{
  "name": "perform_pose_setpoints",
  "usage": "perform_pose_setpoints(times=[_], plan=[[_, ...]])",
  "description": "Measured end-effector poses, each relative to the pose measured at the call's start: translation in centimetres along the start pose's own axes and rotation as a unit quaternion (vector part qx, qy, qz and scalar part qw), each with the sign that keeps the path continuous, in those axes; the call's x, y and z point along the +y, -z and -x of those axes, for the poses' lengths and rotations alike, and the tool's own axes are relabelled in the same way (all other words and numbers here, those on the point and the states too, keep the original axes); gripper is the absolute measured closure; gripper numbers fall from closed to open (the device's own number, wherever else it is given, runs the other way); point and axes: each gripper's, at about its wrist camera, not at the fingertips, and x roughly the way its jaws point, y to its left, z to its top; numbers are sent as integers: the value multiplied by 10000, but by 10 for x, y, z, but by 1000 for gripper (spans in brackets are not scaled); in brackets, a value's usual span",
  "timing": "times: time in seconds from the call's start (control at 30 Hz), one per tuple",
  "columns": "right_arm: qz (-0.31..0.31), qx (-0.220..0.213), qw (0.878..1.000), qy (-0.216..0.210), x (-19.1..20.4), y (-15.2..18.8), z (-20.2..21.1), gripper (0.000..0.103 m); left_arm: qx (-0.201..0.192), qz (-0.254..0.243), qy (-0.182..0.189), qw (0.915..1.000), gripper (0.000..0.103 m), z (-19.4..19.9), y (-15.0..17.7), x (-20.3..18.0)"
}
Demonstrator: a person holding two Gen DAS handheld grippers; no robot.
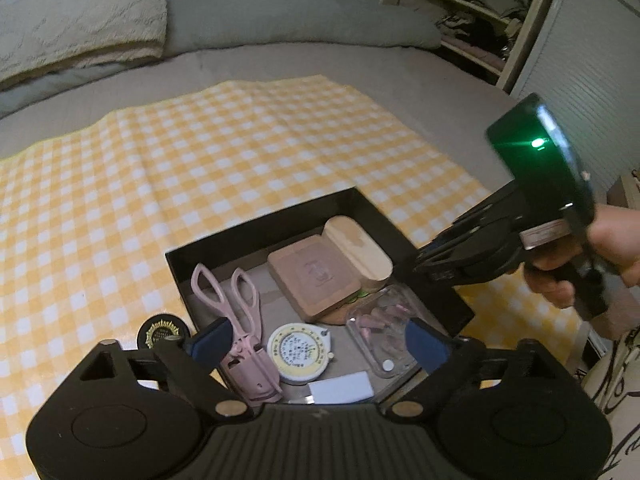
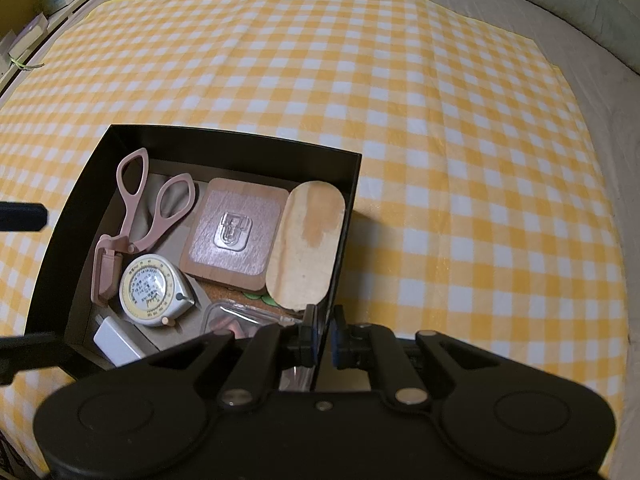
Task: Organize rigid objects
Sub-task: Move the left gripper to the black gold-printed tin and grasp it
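A black open box (image 1: 256, 224) (image 2: 72, 216) sits on a yellow checked cloth (image 1: 200, 140) (image 2: 440, 120). Inside lie pink scissors (image 1: 236, 300) (image 2: 136, 216), a round tape measure (image 1: 300, 354) (image 2: 152, 290), a brown square case (image 1: 316, 276) (image 2: 236, 232), an oval wooden piece (image 1: 360, 248) (image 2: 308, 244), a clear plastic case (image 1: 384, 320) (image 2: 236, 320) and a white block (image 1: 342, 388) (image 2: 116, 340). My left gripper (image 1: 316, 344) is open above the box's near side. My right gripper (image 2: 322, 340) (image 1: 424, 258) is shut on the box's right wall.
A small round black lid with a gold emblem (image 1: 162, 332) lies on the cloth left of the box. Pillows (image 1: 80, 20) lie at the back of the bed. Shelves with folded items (image 1: 472, 12) stand at the back right.
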Motion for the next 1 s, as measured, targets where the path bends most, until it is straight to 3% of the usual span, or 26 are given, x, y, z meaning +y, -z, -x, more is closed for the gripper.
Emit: perform_pose_setpoints(times=[0.1, 0.27, 0.6, 0.83, 1.0], plan=[[15, -3, 10000, 13, 0, 1, -1, 96, -136, -37, -2, 9999, 0, 9, -1, -3], [45, -1, 10000, 32, 2, 1, -1, 97, -406, 43, -208, 9990, 0, 26, -4, 1], [40, -3, 10000, 31, 2, 1, -1, 97, -1021, 341, -908, 9900, 0, 53, -13, 51], [37, -3, 10000, 33, 2, 1, -1, 97, -1096, -4, -1331, 9850, 0, 52, -6, 94], [40, -4, 10000, 38, 2, 1, -1, 96, -951, -506, -1399, 9843, 0, 37, 7, 113]])
